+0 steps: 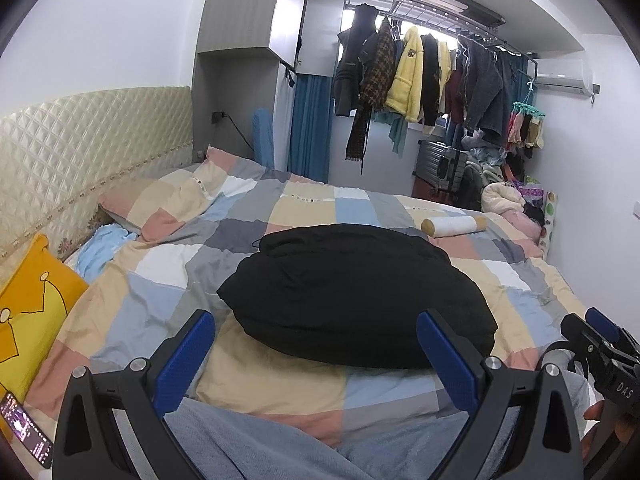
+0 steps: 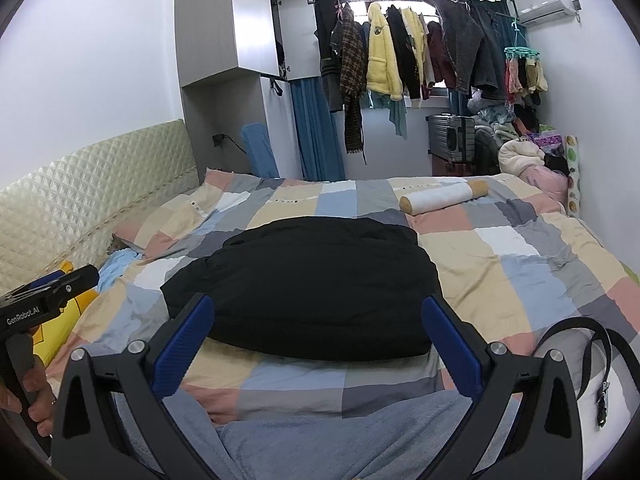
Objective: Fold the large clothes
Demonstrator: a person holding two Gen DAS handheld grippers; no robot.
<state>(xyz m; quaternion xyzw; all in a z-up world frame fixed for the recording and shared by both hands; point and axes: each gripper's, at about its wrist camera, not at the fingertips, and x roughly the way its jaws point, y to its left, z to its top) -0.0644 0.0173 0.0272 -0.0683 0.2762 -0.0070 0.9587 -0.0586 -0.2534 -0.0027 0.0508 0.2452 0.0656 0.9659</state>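
Black garment (image 1: 352, 292): one, lying mid-bed on checked quilt (image 1: 168, 292), already bundled into compact rounded stack; we judge fold near complete or complete. Left claw (image 1: 316, 356): wide, empty, held back above near edge of bed, clear of garment. Right claw (image 2: 320, 344): wide, empty, same posture. We read both as drawn off so bundle sits undisturbed. Count: two claws, one pillow (image 1: 160, 200), one bolster roll (image 1: 454, 226), one belt (image 2: 600, 360) at right, apart from garment. One yellow cushion (image 1: 28, 312) at left.
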